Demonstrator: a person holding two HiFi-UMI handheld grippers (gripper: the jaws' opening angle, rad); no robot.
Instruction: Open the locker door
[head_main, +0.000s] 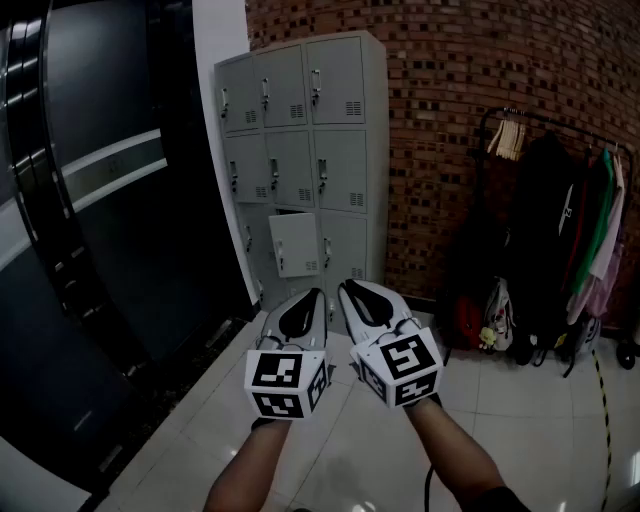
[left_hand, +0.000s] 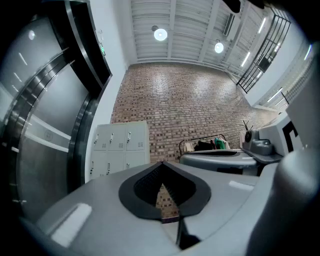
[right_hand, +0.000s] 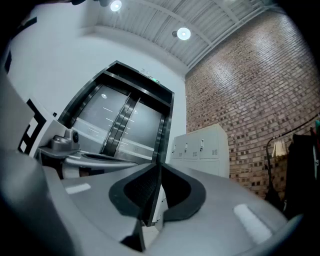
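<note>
Three columns of small grey doors make up the locker bank (head_main: 340, 150), which stands on the floor against the brick wall (head_main: 480, 80) beside a white pillar (head_main: 222, 30). One paler locker door (head_main: 295, 243) in the middle column looks slightly ajar. The left gripper (head_main: 316, 294) and right gripper (head_main: 346, 286) hover side by side, well apart from it.

Left gripper view: jaws pressed together on nothing, lockers far off at left.

Right gripper view: jaws likewise pressed together, lockers ahead at right.
</note>
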